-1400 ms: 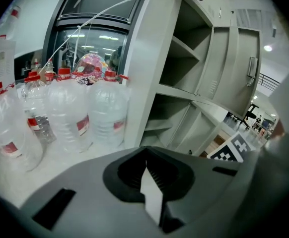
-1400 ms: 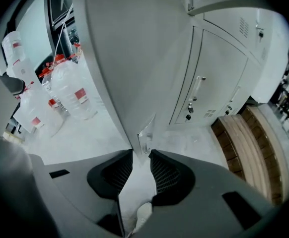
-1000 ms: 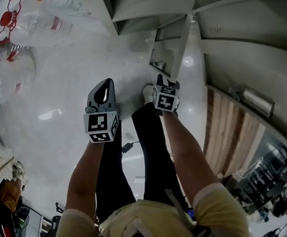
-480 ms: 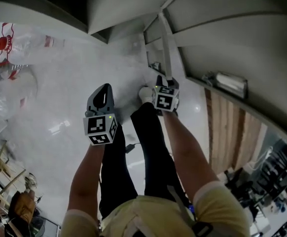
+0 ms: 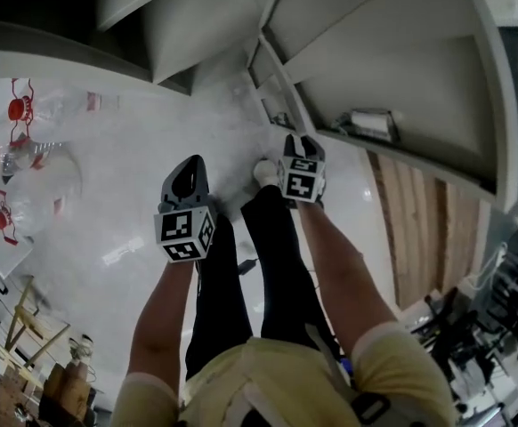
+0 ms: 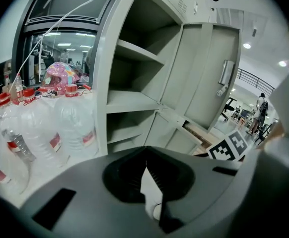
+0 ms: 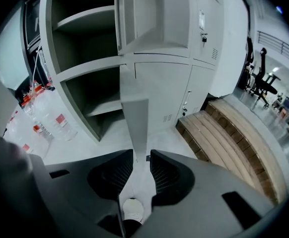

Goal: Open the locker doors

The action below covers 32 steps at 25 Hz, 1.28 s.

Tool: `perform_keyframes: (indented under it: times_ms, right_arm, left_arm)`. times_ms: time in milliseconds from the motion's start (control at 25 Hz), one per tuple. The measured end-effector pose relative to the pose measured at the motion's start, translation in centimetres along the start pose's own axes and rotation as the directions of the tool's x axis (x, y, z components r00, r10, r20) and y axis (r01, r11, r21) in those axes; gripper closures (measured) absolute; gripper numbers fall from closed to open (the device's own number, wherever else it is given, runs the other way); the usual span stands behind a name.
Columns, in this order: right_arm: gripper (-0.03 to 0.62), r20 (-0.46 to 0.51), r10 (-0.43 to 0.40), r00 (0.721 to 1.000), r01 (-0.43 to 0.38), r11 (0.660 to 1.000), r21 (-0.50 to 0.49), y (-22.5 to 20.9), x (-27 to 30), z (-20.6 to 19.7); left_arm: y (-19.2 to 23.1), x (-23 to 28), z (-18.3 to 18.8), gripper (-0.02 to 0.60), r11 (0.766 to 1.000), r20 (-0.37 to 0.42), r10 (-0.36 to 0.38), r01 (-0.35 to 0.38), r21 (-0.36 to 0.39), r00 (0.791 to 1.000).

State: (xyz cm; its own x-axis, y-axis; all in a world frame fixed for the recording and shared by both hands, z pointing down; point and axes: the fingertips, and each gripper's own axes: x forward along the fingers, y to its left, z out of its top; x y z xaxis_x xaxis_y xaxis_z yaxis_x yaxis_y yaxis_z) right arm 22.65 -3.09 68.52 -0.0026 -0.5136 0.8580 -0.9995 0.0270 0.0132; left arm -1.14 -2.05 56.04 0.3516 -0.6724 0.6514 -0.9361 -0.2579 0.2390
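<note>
Right gripper [image 7: 142, 153], forearm outstretched, fingers clamping locker door [image 7: 134, 118] edge; left gripper [image 6: 145, 148] (fingers closed, empty) held further back.

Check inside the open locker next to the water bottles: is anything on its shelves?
Nothing shows in the open locker: its shelves look bare. The upper ones are seen from below, so their tops toward the back are hidden.
</note>
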Motion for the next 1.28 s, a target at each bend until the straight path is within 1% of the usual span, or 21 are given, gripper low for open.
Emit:
perform_keyframes:
  times_ms: [320,440,520,640,720,800,1040,1280]
  right_arm:
    - [0.488,0.085,-0.011,0.996,0.004,0.997,0.079,0.3,-5.3,2.8]
    - [0.488,0.115,-0.008,0.993,-0.004,0.995,0.096,0.6,-7.2,3.5]
    - [0.488,0.126,-0.011,0.992,-0.003,0.994,0.11,1.0,-8.5,3.6]
    - [0.488,0.152,-0.019,0.988,-0.006,0.987,0.16,1.8,-10.5,4.0]
    - [0.488,0.195,-0.025,0.98,-0.013,0.982,0.189,1.8,-11.8,4.7]
    - [0.488,0.242,-0.031,0.97,-0.018,0.981,0.194,1.4,-13.2,5.6]
    - [0.488,0.318,-0.034,0.947,-0.038,0.975,0.218,1.5,-18.7,7.8]
    - [0.488,0.416,-0.022,0.909,-0.091,0.964,0.25,2.2,-24.4,11.1]
  left_arm:
    - [-0.3,-3.6,1.5,0.577,0.999,-0.011,-0.036,0.037,0.033,0.999]
    - [-0.2,-5.1,2.4,0.577,0.997,-0.014,-0.053,0.054,0.058,0.998]
    - [0.3,-6.3,3.2,0.577,0.995,-0.01,-0.06,0.061,0.075,0.998]
    - [1.3,-7.6,4.5,0.577,0.994,0.009,-0.066,0.065,0.083,0.998]
    - [1.4,-8.1,5.6,0.577,0.994,0.024,-0.074,0.071,0.087,0.997]
    - [0.9,-8.6,6.8,0.577,0.992,0.037,-0.087,0.083,0.096,0.996]
    - [-0.1,-10.8,9.4,0.577,0.989,0.077,-0.121,0.113,0.095,0.99]
    - [-1.5,-13.5,12.3,0.577,0.98,0.107,-0.17,0.157,0.121,0.98]
